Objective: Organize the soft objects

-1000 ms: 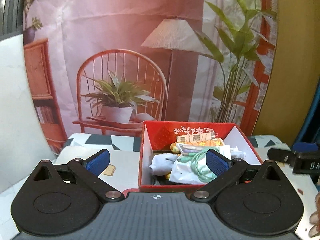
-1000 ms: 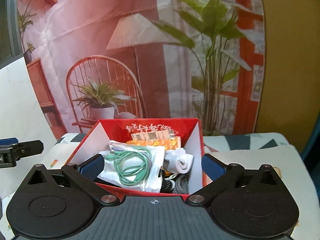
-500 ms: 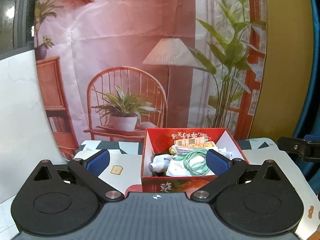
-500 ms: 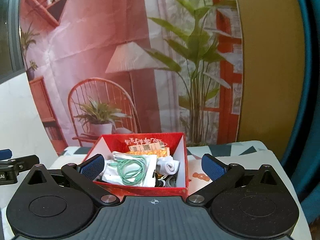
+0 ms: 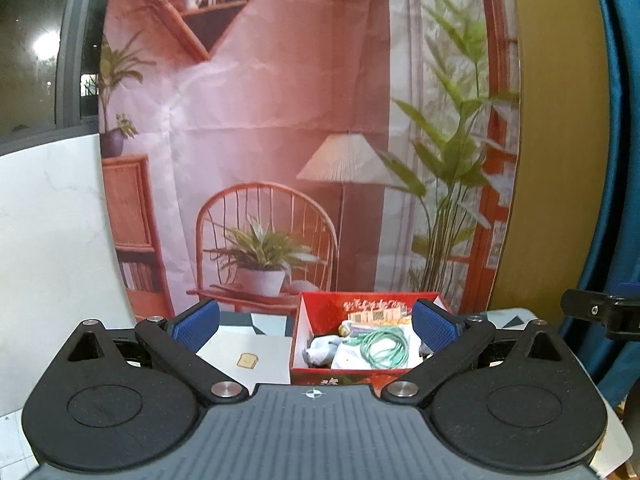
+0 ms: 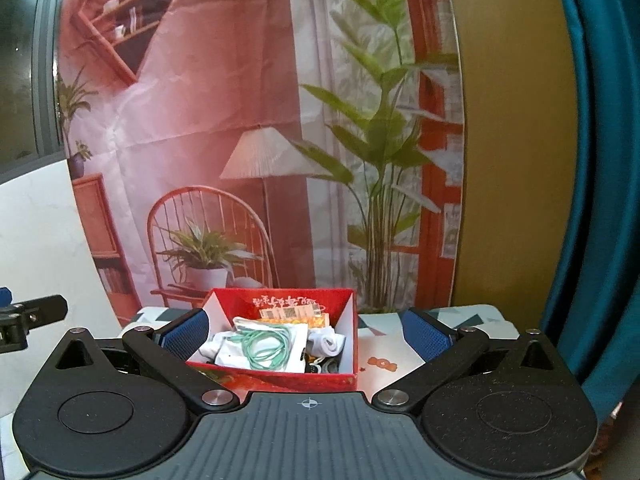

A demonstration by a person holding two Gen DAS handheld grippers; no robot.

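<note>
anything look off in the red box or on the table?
Nothing spilled or damaged. The red box sits upright on the table, holding a loose heap: a green cord coiled on a white packet, a rolled white sock beside it. Both grippers are open and empty.

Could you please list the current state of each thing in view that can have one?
left gripper: open, empty, held back from the box.
right gripper: open, empty, held back from the box.
red box: lidless, upright on the table, filled.
green cord: coiled, on top of a white packet in the box.
white sock: rolled, inside the box at its right side.
</note>
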